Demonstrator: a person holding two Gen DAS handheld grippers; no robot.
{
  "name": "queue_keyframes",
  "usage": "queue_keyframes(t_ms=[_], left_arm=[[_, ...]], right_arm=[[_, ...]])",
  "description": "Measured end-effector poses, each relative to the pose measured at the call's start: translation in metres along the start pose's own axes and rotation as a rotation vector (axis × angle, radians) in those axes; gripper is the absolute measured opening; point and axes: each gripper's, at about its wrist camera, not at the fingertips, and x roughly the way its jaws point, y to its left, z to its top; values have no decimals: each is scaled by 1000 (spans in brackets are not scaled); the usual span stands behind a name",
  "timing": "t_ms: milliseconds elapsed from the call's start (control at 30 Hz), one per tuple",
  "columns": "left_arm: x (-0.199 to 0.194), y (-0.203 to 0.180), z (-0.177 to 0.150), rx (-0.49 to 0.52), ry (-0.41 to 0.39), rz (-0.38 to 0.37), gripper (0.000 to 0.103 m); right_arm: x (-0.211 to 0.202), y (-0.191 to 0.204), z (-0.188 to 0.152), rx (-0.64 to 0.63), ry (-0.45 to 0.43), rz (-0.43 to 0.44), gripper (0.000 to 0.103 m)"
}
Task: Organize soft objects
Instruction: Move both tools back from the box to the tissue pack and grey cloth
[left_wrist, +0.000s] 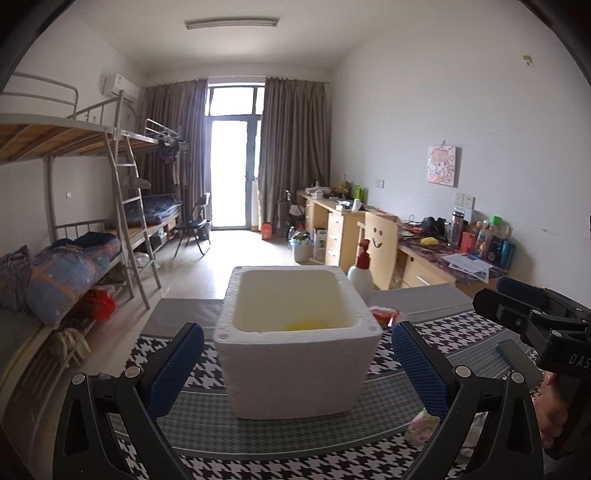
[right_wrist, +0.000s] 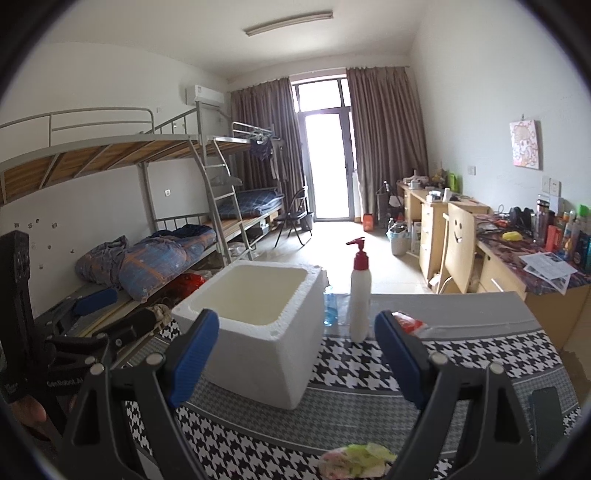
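A white foam box (left_wrist: 295, 343) stands open on the houndstooth tablecloth (left_wrist: 207, 428); a yellow soft object (left_wrist: 304, 325) lies at its bottom. My left gripper (left_wrist: 295, 369) is open, its blue pads on either side of the box front, holding nothing. My right gripper (right_wrist: 295, 354) is open and empty, right of the box (right_wrist: 258, 325). A pink-and-green floral soft item (right_wrist: 356, 461) lies on the cloth just below it, also in the left wrist view (left_wrist: 423, 428). A red packet (left_wrist: 386, 315) lies behind the box's right side.
A white pump bottle with a red top (right_wrist: 360, 295) stands behind the box, a small blue bottle (right_wrist: 330, 304) beside it. A dark phone (right_wrist: 550, 417) lies at the table's right. The right gripper body (left_wrist: 535, 321) shows in the left view. Bunk beds are left, desks right.
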Motion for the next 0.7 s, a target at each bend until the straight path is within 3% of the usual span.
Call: queue_keyframes(t_ms=[700], left_arm=[[5, -35, -13, 26, 27, -118, 102]], right_arm=[[-35, -30, -27, 15, -33, -104, 89]])
